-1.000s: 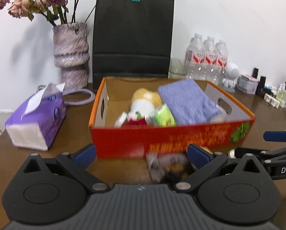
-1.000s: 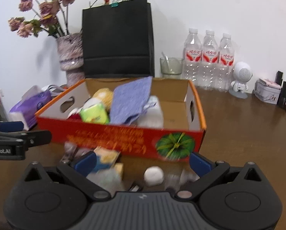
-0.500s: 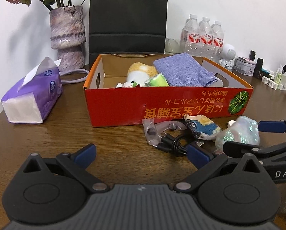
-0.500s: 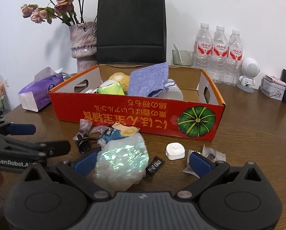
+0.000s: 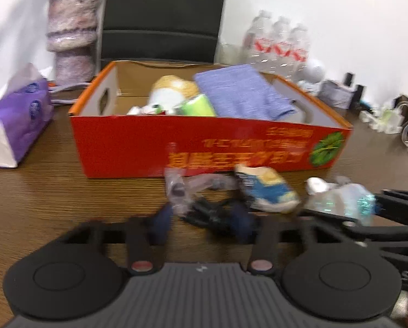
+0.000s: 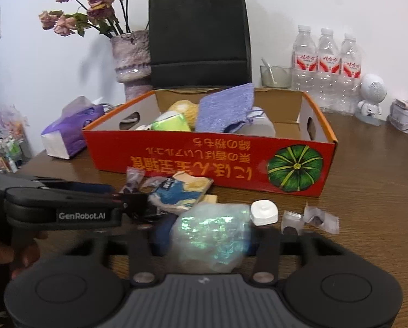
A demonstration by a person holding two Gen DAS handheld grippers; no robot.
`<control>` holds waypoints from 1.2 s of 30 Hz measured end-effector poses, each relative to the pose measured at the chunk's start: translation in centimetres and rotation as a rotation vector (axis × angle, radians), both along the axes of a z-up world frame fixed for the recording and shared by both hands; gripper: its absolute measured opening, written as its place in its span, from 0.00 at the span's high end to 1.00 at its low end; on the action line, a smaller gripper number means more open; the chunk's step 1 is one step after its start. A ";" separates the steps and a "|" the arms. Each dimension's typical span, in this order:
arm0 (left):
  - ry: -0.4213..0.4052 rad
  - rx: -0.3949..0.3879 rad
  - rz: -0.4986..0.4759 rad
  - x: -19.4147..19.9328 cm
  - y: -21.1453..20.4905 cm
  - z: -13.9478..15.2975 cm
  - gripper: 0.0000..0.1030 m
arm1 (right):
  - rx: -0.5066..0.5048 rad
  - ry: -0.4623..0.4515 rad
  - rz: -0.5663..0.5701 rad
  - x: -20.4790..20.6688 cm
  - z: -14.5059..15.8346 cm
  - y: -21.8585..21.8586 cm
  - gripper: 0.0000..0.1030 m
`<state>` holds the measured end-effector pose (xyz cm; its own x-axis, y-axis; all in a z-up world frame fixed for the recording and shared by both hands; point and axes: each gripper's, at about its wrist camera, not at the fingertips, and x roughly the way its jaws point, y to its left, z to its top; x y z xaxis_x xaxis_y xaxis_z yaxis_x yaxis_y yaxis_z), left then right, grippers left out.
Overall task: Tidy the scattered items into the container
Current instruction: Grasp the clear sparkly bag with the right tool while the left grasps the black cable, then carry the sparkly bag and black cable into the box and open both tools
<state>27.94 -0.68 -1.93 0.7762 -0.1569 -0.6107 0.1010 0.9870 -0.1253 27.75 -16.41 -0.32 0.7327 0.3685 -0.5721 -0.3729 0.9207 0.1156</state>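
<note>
On the brown wooden table (image 6: 367, 186) before the red box (image 6: 204, 161), the iridescent bag (image 6: 209, 235) lies between the spread fingers of the right gripper (image 6: 206, 239), while the left gripper (image 5: 201, 221), half-closed around the black cable (image 5: 206, 213), sits beside it.

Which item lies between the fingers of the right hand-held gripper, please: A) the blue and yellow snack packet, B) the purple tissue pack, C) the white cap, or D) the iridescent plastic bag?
D: in the right wrist view the iridescent plastic bag sits between the fingers of the right hand-held gripper.
</note>
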 end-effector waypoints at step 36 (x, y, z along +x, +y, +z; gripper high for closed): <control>-0.222 -0.075 0.032 -3.6 1.6 6.6 0.72 | 0.103 -0.180 -0.007 -1.4 5.7 -0.1 0.62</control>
